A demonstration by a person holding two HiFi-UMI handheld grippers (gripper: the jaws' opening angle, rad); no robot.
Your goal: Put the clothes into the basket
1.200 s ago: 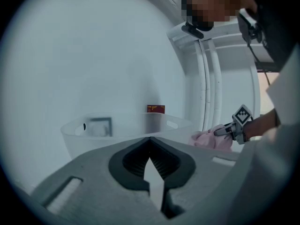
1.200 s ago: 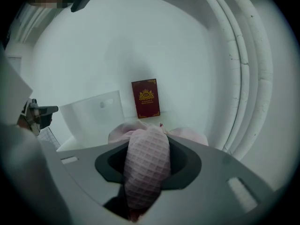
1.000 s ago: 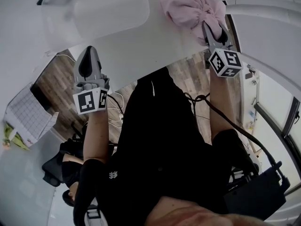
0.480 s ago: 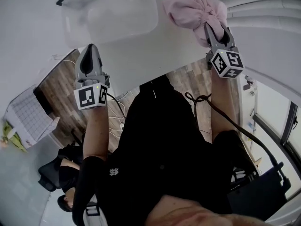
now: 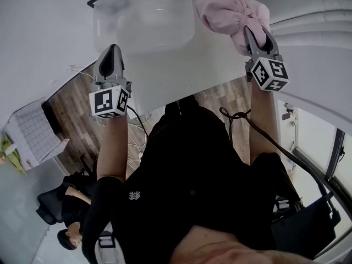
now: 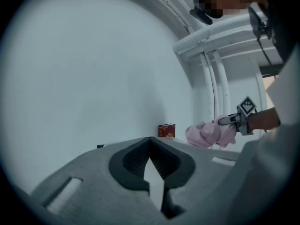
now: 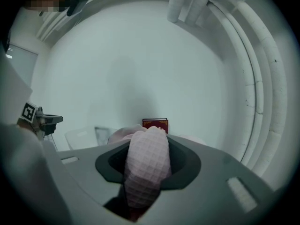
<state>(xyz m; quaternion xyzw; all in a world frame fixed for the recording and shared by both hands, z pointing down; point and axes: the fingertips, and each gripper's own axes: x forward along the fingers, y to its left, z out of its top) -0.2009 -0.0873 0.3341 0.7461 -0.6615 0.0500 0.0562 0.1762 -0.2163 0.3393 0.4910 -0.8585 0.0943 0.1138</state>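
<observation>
The right gripper [image 5: 254,34] was clamped on a bunched pink garment [image 5: 225,12], which sat over the white table [image 5: 181,73] just beside the clear basket [image 5: 143,18], not inside it. The left gripper [image 5: 111,51] hung near the basket's front edge, jaws drawn together on nothing. A small red box [image 7: 154,123] stood beyond the garment.
</observation>
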